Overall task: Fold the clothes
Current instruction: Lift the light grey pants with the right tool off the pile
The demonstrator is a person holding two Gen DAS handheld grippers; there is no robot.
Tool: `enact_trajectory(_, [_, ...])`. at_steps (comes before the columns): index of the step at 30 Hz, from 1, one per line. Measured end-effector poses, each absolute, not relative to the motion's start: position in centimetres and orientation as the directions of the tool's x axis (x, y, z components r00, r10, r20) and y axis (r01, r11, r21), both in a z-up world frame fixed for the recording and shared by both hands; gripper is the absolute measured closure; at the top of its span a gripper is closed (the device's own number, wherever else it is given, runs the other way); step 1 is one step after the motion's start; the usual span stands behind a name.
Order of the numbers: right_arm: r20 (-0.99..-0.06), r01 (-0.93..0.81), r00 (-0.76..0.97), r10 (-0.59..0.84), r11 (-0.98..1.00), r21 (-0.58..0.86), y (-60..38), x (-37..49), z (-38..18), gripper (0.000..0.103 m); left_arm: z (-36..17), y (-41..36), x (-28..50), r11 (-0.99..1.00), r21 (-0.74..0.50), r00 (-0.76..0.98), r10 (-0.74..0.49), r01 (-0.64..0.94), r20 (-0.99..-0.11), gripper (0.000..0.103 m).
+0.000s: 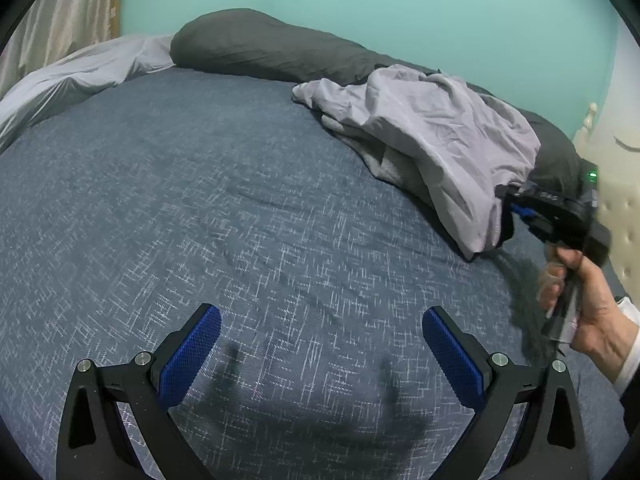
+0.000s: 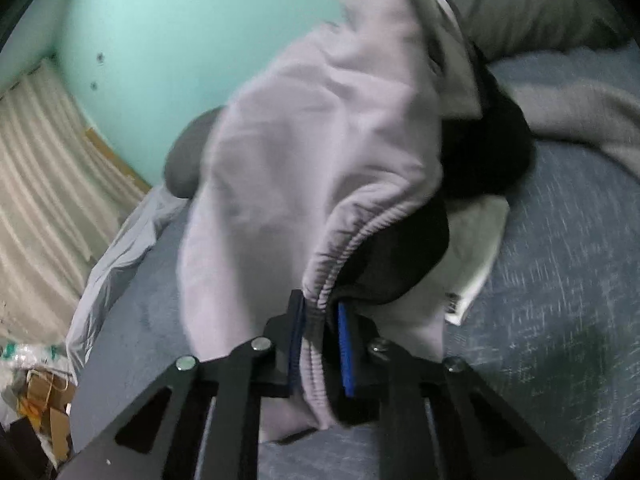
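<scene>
A crumpled pale lilac-grey garment with a dark lining lies at the far right of the blue bed. My right gripper is shut on its ribbed hem and lifts that end. In the right wrist view the hem is pinched between the blue pads, and the garment hangs up in front, blurred. My left gripper is open and empty, low over bare bedspread, well left of the garment.
The blue textured bedspread fills the near area. A dark grey pillow and a pale sheet lie at the far edge by the teal wall. A white folded item lies under the garment. A cream headboard is at right.
</scene>
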State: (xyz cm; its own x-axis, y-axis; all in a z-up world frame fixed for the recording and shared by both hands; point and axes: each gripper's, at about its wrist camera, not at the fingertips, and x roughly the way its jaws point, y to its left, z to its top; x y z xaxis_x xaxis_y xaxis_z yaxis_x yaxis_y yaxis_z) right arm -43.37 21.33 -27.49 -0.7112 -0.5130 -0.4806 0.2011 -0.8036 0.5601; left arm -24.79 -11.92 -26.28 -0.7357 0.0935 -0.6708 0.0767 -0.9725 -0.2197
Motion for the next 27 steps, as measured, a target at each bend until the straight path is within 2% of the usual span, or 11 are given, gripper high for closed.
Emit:
enact_trajectory(5, [-0.373,0.255,-0.751,-0.544,-0.761,0.597,22.0,-38.5,-22.9,0.09,-24.9,-11.4,-24.2,-0.973,-0.224,-0.752,0.107,0.055,-0.651,0.0])
enact_trajectory(16, [-0.251,0.36,-0.774,-0.581,-0.73,0.581,20.3,-30.6,-8.6,0.09,-19.0,-10.9,-18.0,-0.976,-0.216,-0.78,0.142,-0.01,-0.609,0.0])
enact_trajectory(25, [-0.113,0.451,-0.791,-0.602,-0.697,0.558,18.3,-24.5,2.9,0.092,-8.8,-13.6,-12.5,-0.983,-0.18,-0.842,0.126,-0.035,-0.525,0.0])
enact_trajectory(26, [-0.101,0.457,-0.793,-0.601,-0.696,0.555,18.2,-23.8,4.2,0.1,-7.6,-13.9,-11.9,-0.983,-0.18,-0.847,0.13,-0.041,-0.515,0.0])
enact_trajectory(27, [-0.07,0.468,-0.796,-0.601,-0.684,0.56,18.3,-22.9,5.5,0.101,-6.5,-14.2,-11.2,-0.982,-0.181,-0.853,0.133,-0.046,-0.505,0.0])
